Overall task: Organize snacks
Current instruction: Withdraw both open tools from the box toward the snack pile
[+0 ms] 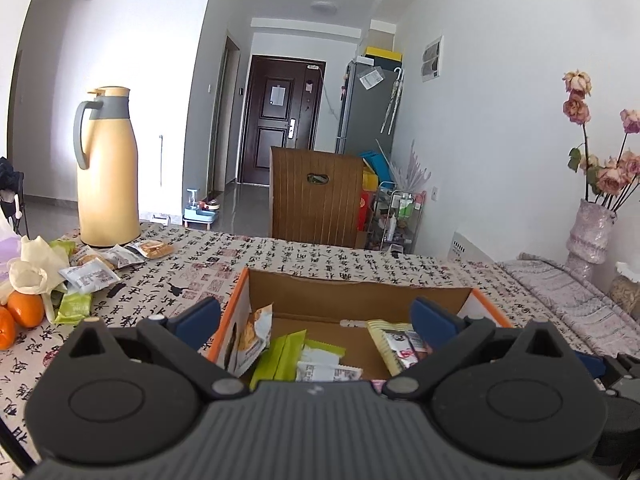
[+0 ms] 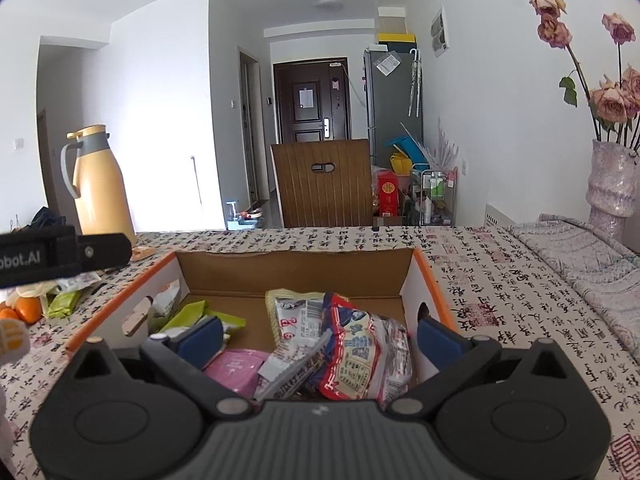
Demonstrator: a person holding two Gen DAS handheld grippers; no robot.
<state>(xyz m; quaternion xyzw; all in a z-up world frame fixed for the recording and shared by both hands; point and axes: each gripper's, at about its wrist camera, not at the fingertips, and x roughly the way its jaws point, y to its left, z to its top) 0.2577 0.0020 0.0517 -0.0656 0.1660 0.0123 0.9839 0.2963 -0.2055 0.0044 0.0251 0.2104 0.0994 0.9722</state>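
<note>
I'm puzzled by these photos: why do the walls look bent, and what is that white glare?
Left wrist view: fisheye lens bows the walls; bright light washes out the wall behind the tall yellow thermos jug. Right wrist view: same curving, dark corners, and glare beside the jug.

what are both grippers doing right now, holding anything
Left gripper: jaws open, holding nothing, over the orange-edged cardboard box.
Right gripper: jaws open, holding nothing, over the same box.

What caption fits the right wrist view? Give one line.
Open right gripper above a cardboard box holding snack packets.
</note>
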